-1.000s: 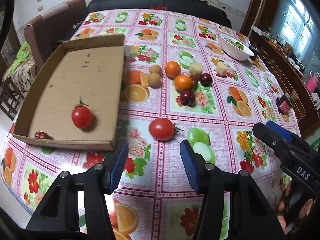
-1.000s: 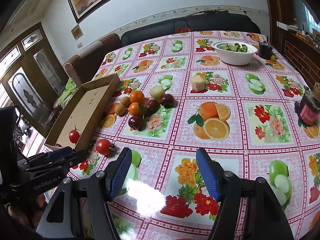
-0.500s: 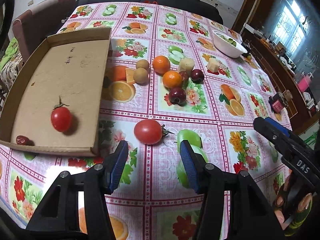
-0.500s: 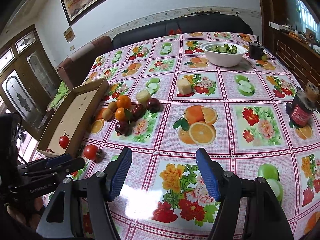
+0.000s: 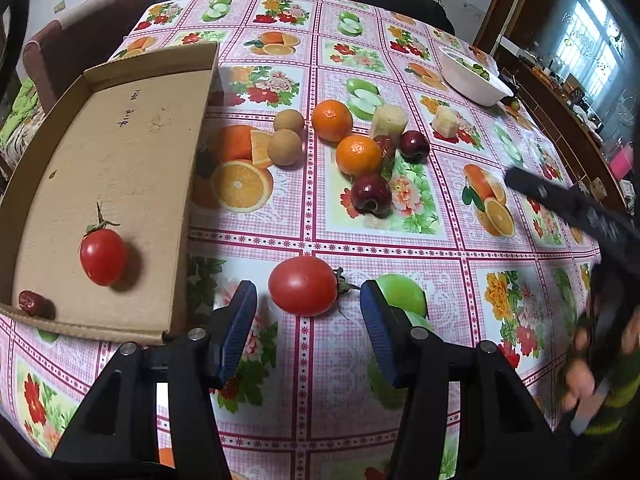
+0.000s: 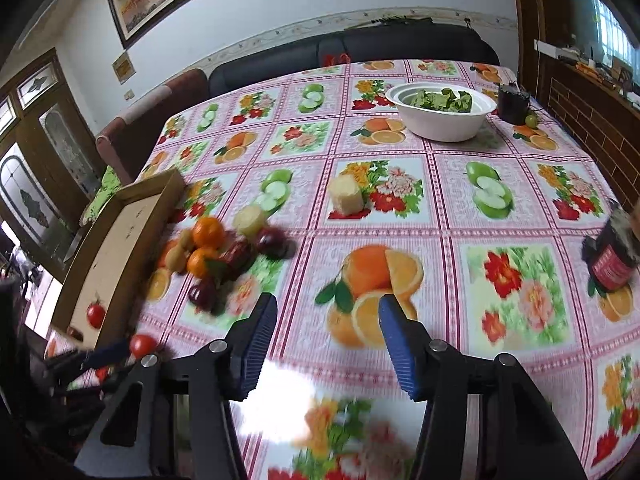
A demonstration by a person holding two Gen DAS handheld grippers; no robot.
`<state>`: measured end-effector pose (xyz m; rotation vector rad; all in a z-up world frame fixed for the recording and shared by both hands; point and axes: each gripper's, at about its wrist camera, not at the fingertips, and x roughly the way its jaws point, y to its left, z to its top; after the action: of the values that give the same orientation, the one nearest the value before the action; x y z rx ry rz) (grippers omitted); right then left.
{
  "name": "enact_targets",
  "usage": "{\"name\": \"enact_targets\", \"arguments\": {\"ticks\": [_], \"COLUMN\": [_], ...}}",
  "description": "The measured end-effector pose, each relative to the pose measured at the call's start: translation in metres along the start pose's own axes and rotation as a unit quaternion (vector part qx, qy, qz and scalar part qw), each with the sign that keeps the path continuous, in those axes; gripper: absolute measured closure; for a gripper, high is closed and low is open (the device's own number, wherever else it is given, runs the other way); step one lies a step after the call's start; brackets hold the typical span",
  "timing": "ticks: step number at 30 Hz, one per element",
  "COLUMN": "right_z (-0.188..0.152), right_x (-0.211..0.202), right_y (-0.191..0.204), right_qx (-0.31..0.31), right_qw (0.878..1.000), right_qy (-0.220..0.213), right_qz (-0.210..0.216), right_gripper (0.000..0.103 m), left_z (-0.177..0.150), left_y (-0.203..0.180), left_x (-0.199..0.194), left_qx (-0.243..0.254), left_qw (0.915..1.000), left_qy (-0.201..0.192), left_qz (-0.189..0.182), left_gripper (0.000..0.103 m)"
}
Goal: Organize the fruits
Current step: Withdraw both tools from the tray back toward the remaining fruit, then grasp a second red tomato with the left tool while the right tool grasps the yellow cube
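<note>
Sofa and dark wood panelling are framing a big worktop [image 5: 400,240] under a pink fruit-print cloth. On its left side a shallow cardboard tray [image 5: 132,132] is sitting, already holding one small tomato [image 5: 103,256] and a dark date [image 5: 30,303] in the near corner. Beyond it a loose cluster is waiting: oranges [image 5: 332,120], brown longans [image 5: 285,147], dark plums [image 5: 371,194], pale chunks. A white bowl [image 6: 440,120] of greens is standing far back, well apart.

Now the left gripper [image 5: 304,328] is hovering low, fingers spread wide and holding nothing, with the big tomato [image 5: 303,285] lying on the cloth just ahead of the gap, just beside the tray's near corner. The right gripper [image 6: 326,344] is also spread and empty, pointing over a printed orange.

That tomato is looking smooth, glossy and soft-skinned, light enough but likely to roll or bruise; I'd be taking it gently across its round middle, keeping off the stem end on the right.

Against a second ago, the left gripper is sitting much closer, the tomato filling far more of its view and nearly centred between the fingers, while the right one's view is shifting and blurring.
</note>
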<state>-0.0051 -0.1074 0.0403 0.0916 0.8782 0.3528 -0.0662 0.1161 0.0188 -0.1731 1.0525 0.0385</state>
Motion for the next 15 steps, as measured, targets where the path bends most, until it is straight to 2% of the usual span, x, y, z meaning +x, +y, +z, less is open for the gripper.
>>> {"name": "enact_targets", "arguments": {"ticks": [9,13,14,15], "right_z": [0.053,0.069,0.071,0.072], "right_x": [0.061,0.096,0.102,0.109], "right_y": [-0.006,-0.009,-0.008,-0.007], "right_qx": [-0.005,-0.004,-0.007,-0.011], "right_qw": [0.999,0.999,0.999,0.999], "right_qy": [0.009,0.031,0.032,0.035], "right_qz": [-0.03,-0.031,-0.033,-0.036], "right_gripper": [0.048,0.048,0.049,0.054], "left_z": [0.008,0.008,0.008,0.008], "left_y": [0.003,0.0,0.0,-0.001], "left_x": [0.008,0.01,0.01,0.01], "left_qx": [0.016,0.03,0.033,0.037], "left_qw": [0.9999,0.9995,0.9994,0.9993], "left_qy": [0.0,-0.003,-0.004,-0.005], "left_qz": [-0.001,-0.001,-0.001,-0.002], "left_gripper": [0.051,0.051,0.051,0.051]}}
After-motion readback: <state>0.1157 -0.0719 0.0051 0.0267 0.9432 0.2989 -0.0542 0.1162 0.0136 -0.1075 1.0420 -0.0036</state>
